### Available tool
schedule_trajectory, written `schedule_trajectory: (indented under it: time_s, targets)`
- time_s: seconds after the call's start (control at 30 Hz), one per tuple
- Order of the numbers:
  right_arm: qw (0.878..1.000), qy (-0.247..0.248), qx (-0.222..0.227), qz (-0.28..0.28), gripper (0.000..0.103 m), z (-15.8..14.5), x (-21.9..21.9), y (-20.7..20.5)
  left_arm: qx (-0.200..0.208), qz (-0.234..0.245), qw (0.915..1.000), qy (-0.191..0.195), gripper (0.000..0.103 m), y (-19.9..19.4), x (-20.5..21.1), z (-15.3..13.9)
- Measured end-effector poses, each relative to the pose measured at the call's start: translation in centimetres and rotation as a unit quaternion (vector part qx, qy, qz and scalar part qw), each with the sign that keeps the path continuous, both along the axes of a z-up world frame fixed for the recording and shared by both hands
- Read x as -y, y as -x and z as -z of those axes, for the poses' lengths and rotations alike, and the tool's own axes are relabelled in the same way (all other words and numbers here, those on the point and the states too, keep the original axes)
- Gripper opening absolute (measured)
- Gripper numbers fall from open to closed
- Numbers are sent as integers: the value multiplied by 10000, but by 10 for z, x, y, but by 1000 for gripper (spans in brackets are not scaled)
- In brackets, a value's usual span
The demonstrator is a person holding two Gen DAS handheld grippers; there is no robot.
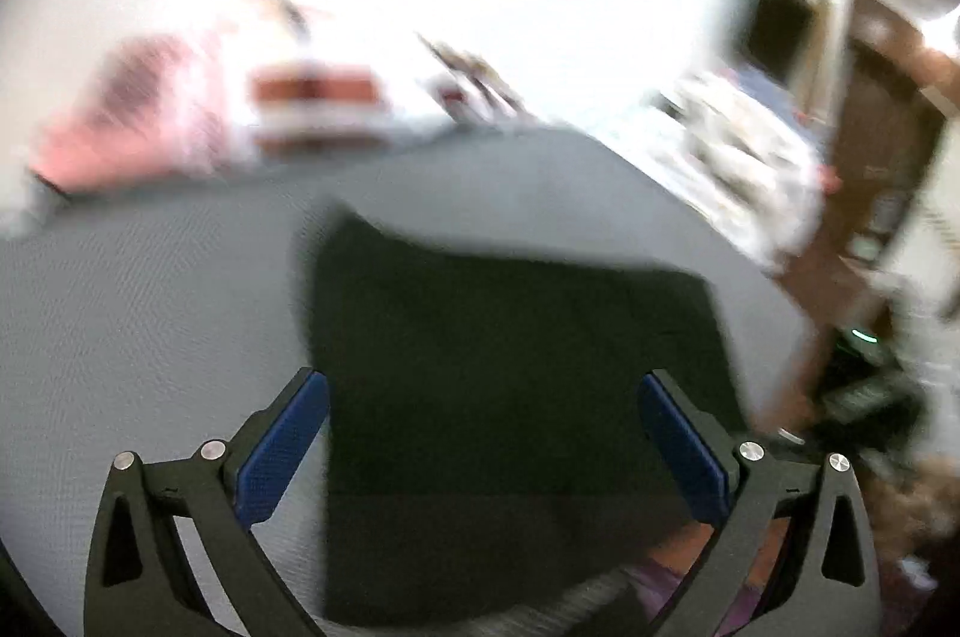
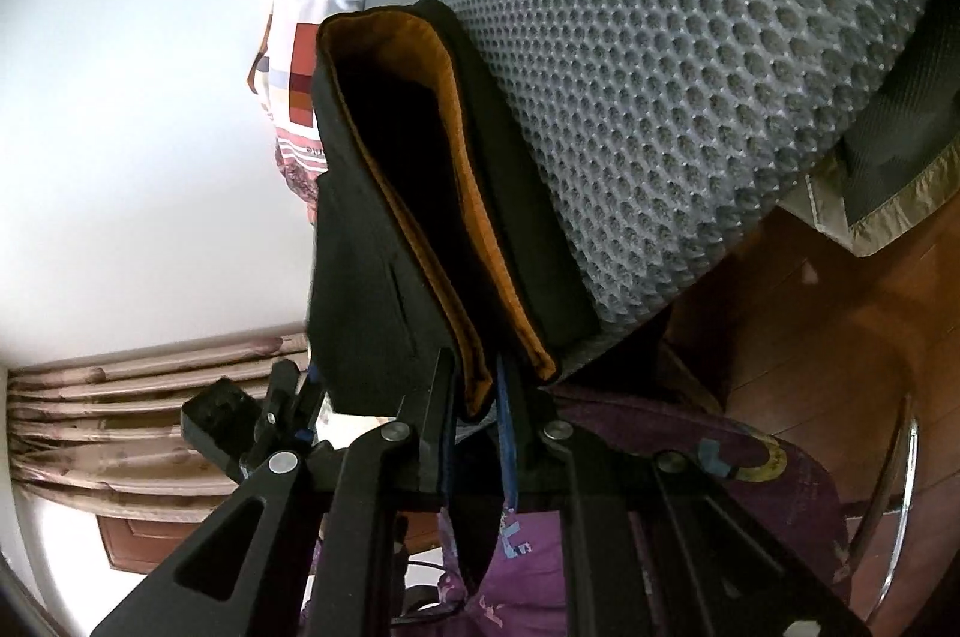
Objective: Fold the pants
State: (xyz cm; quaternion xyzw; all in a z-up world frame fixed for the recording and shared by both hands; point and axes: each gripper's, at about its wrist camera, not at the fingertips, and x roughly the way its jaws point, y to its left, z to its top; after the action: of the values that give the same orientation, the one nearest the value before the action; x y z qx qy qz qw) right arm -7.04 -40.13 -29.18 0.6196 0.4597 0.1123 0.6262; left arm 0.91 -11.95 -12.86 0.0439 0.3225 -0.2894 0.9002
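Black pants (image 1: 516, 313) lie folded into a rectangle on a grey mesh mattress (image 1: 150, 307); the left wrist view is blurred. My left gripper (image 1: 483, 376) hovers over their near part, open, its blue pads (image 1: 282, 451) wide apart and touching nothing. In the right wrist view the pants (image 2: 384, 217) show stacked layers with an orange lining at the mattress (image 2: 690, 97) edge. My right gripper (image 2: 474, 367) is shut on the near corner of those layers, with cloth pinched between its fingers.
Red-and-white patterned bedding (image 1: 312, 97) (image 2: 312, 55) lies at the far side of the mattress. Wooden floor (image 2: 810, 337) shows beyond the mattress edge. A person's purple clothing (image 2: 660, 487) is close under the right gripper. A pleated curtain (image 2: 120, 427) hangs further back.
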Motion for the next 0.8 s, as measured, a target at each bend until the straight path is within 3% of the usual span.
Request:
schedule_trajectory:
  time_s: [0.07, 0.13, 0.17, 0.23, 0.27, 0.33, 0.43, 0.53, 0.6, 0.7, 0.8]
  targets:
    - [10000, -4, -5, -7, 9, 1, -2, -1, 477, -309, 9966, -595, 102, 8, 12, -10]
    - [10000, -17, -5, -10, 9, 3, -2, -2, 344, 161, 9988, -312, 102, 16, 20, -17]
    - [10000, -18, 0, -12, 9, 2, -2, -3, 124, 790, 9967, -105, 102, 25, 32, -19]
    - [10000, -46, 8, -8, 9, 1, 0, -2, -206, 1626, 9862, -249, 102, 38, 59, -10]
    - [10000, -59, 11, 2, 9, 1, 1, -2, -466, 2101, 9760, -317, 101, 47, 78, 2]
    - [10000, -62, 22, 6, 9, 1, 1, -1, -883, 2619, 9606, -279, 96, 55, 99, 26]
    - [10000, -76, 45, 6, 11, 0, 1, -1, -1419, 2885, 9448, -623, 77, 62, 125, 61]
    - [9999, -7, 157, -31, 17, -9, 3, 0, -1471, 2906, 9442, -491, 77, 59, 125, 71]
    - [9996, 102, 253, 45, 20, -19, 12, 1, -1753, 2839, 9424, -243, 77, 51, 123, 70]
    - [9983, 118, 440, 351, 44, -27, 36, 5, -1892, 2817, 9407, -39, 77, 39, 116, 70]
    - [9981, 106, 472, 378, 45, -29, 45, 4, -1829, 2813, 9420, -50, 77, 37, 116, 70]
